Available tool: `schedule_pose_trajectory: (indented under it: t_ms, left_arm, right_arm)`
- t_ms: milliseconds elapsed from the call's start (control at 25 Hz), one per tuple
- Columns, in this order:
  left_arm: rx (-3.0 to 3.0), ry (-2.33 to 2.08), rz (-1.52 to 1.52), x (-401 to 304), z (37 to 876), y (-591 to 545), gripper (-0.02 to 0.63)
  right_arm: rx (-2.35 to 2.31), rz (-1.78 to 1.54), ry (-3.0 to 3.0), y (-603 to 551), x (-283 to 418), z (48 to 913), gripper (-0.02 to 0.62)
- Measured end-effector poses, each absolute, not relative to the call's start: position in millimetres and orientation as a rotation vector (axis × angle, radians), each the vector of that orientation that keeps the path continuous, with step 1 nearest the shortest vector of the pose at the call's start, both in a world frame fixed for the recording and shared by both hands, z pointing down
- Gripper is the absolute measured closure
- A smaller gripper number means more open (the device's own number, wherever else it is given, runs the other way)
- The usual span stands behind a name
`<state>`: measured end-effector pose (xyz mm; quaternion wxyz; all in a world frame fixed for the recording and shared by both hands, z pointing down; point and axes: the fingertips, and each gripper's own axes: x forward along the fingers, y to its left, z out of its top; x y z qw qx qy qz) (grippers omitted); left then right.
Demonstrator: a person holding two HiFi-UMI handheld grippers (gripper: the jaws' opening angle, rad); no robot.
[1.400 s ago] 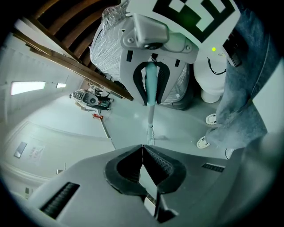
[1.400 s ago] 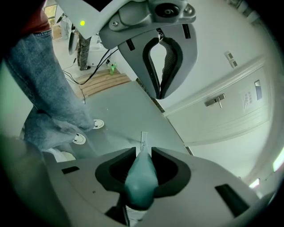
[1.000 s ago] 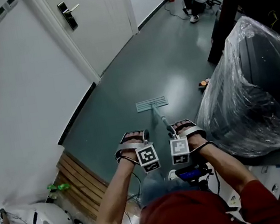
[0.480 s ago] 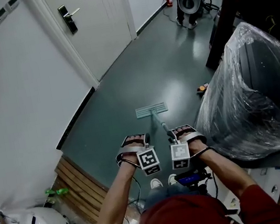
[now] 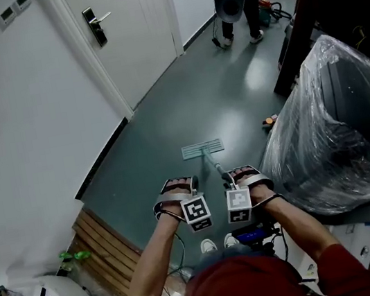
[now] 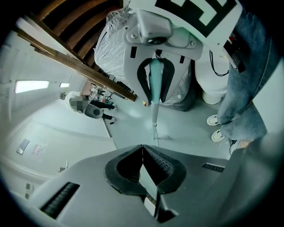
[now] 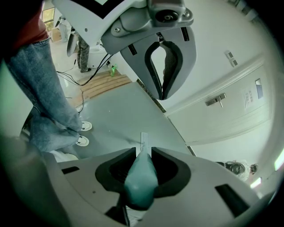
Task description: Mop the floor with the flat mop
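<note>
Soft, even indoor light fills the head view, with no hard shadows. The floor (image 5: pixel 173 160) shows a pale sheen toward its far end, the plastic wrap (image 5: pixel 329 126) glints with small highlights, and the top right corner falls dark. The 2 gripper views are fisheye: lines bow and the corners go black. The mop handle (image 7: pixel 141 179) in the right claw (image 7: pixel 143 153) is blurred, close to the lens. A bright ceiling panel (image 6: pixel 32 85) glows in the left gripper view.

The flat mop (image 5: pixel 203 149) is pale teal on a dark grey-green floor (image 5: pixel 161 133). White door (image 5: pixel 133 26) at eleven o'clock; brown slatted wood (image 5: pixel 106 243) at eight; a person's red top (image 5: pixel 236 286) at six.
</note>
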<state>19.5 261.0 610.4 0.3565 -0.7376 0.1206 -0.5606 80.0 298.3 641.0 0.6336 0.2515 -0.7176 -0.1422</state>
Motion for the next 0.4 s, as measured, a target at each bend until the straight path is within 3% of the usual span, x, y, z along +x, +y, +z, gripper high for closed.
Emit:
schedule_pose_trajectory:
  t_ms: [400]
  left_arm:
    - [-1.913,0.293,-1.455,8.4,617.7,263.2,0.589]
  right_arm:
    - [0.58,-0.337,-1.627,295.0,74.2,636.1,0.477]
